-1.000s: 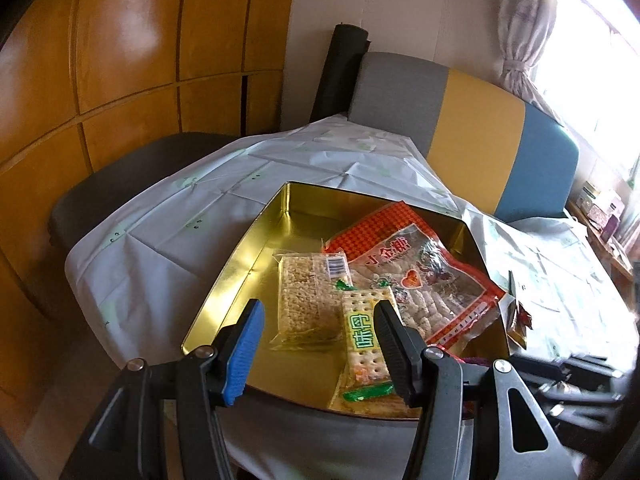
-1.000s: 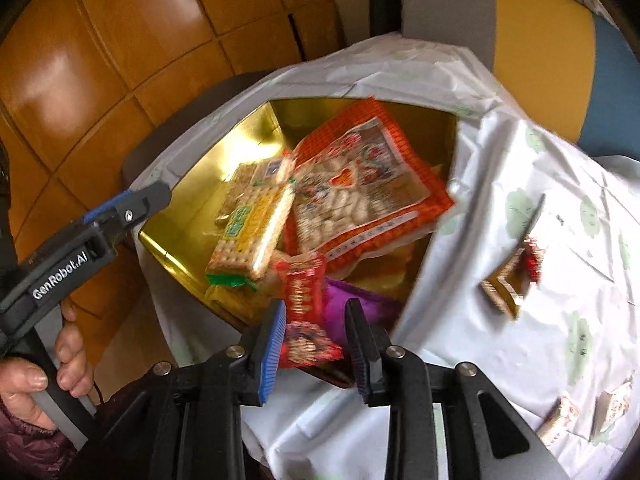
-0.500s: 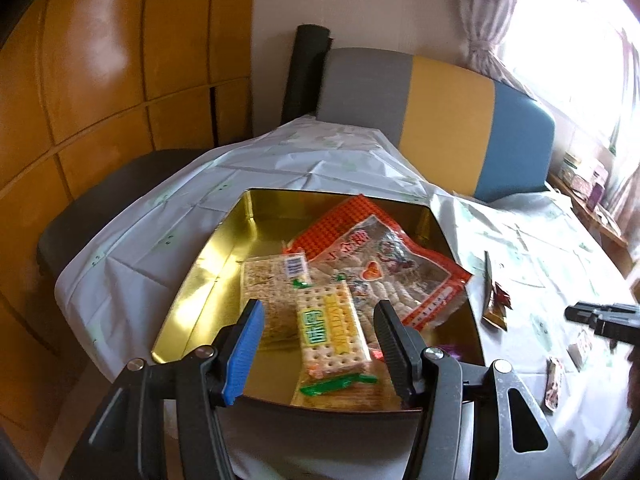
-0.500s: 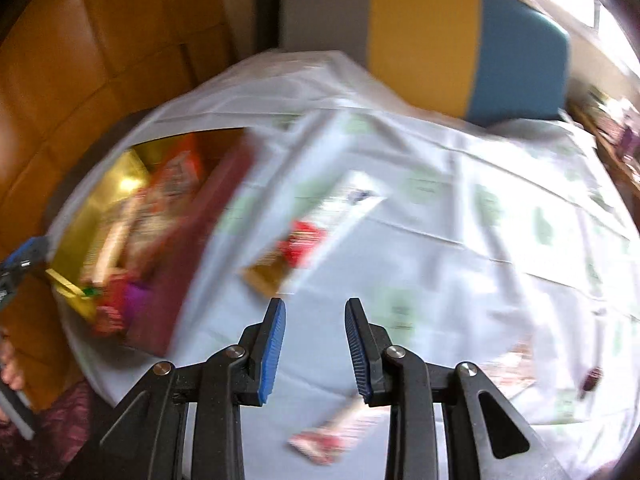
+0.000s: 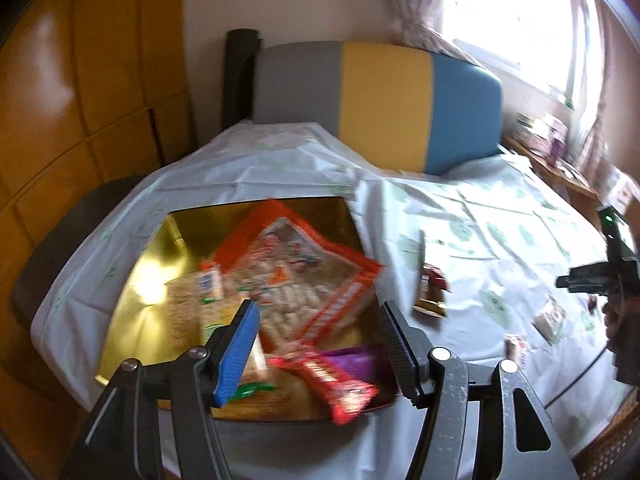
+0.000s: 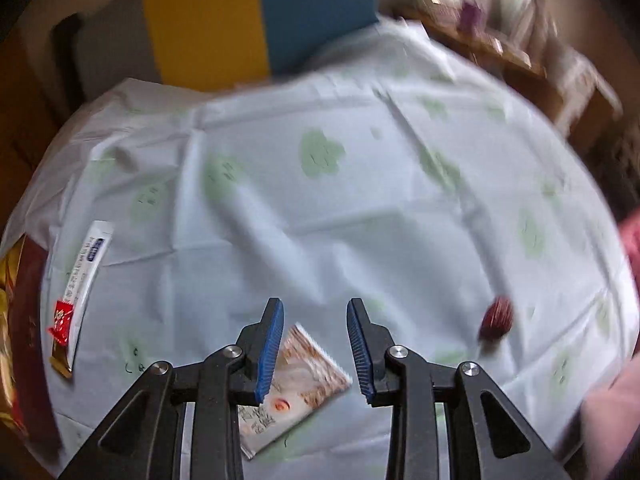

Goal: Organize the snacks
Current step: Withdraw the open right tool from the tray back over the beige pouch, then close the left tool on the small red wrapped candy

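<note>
Right tongs [image 6: 315, 344] (jaws apart) hang above a pale packet [image 6: 296, 380].

The gold tin [image 5: 136, 292] is filling the lower left of the left wrist view, crowded with the big orange bag [image 5: 296, 272] and smaller packs, leaving bare metal only along its left side. To its right, a dark sachet [image 5: 430, 292] is lying on the tablecloth [image 5: 480, 240].

In the right wrist view the cloth's centre and upper half are lying open. A white stick pack [image 6: 86, 276] is sitting at left, a flat beige packet [image 6: 296, 380] at bottom centre, and a small red sweet [image 6: 496, 316] at right.
</note>
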Motion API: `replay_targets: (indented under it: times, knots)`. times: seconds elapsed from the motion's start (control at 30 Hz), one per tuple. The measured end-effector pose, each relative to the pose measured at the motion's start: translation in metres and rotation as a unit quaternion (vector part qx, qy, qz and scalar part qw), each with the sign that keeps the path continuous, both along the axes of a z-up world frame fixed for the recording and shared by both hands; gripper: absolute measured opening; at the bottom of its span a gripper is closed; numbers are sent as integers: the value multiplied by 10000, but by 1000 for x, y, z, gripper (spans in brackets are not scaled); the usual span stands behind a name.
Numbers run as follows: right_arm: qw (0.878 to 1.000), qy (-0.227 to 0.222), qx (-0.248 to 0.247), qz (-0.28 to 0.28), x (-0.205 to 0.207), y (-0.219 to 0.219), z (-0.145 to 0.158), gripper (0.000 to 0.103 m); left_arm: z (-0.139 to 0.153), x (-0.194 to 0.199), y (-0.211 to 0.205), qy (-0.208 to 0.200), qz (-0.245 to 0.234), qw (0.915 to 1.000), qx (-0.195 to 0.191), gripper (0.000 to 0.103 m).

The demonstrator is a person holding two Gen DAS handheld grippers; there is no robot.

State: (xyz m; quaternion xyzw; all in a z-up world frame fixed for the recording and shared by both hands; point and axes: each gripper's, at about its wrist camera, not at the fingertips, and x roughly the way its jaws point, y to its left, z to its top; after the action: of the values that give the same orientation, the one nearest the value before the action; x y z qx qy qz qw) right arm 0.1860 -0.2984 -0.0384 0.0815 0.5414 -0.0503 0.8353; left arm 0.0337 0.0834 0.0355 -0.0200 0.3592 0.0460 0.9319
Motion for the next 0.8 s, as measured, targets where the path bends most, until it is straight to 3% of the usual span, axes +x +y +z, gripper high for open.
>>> replay_targets:
  times: [0.1,0.37,0.53,0.8]
  knots:
    - [9995,185,224,-91,2,-2,-7,33,-2,8,-22,87,-303,9995,26,63]
    - [9988,38,385,284,0,13,0,34,-18,25,-73,380,-928,9947,223,63]
    - [9976,-52,405,567,-1,25,7,34,-26,33,-96,514,-1189,9909,375,63]
    - [9971,29,478,586,-2,26,7,34,-36,42,-117,655,-1429,9863,494,63]
